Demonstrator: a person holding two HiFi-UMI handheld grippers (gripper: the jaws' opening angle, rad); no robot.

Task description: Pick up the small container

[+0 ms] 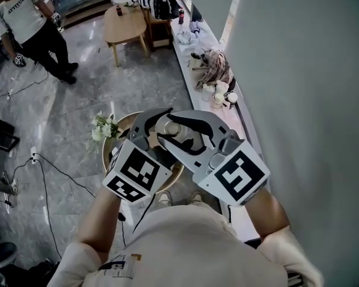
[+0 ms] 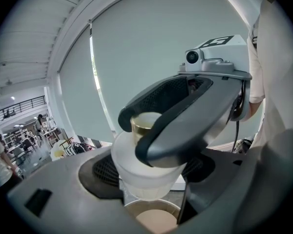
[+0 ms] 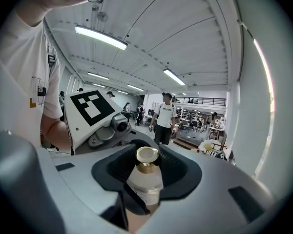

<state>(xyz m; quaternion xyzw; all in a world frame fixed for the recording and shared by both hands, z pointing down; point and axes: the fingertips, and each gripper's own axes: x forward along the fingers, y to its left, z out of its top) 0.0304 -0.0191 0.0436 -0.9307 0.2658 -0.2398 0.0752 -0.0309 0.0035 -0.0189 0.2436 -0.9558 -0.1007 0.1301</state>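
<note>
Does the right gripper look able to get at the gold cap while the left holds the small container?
Likely yes: the right gripper has jaws apart around the gold cap; the left gripper grips the small container lower down.

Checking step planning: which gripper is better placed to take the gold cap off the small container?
Right, probably: the right gripper rings the gold cap, while the left gripper grips the small container by its white body below.

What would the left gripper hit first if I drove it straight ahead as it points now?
The bottle, clamped between the left gripper's jaws. A finger of the right gripper crosses its neck too. Past those I see only a pale wall, distance unclear.
</note>
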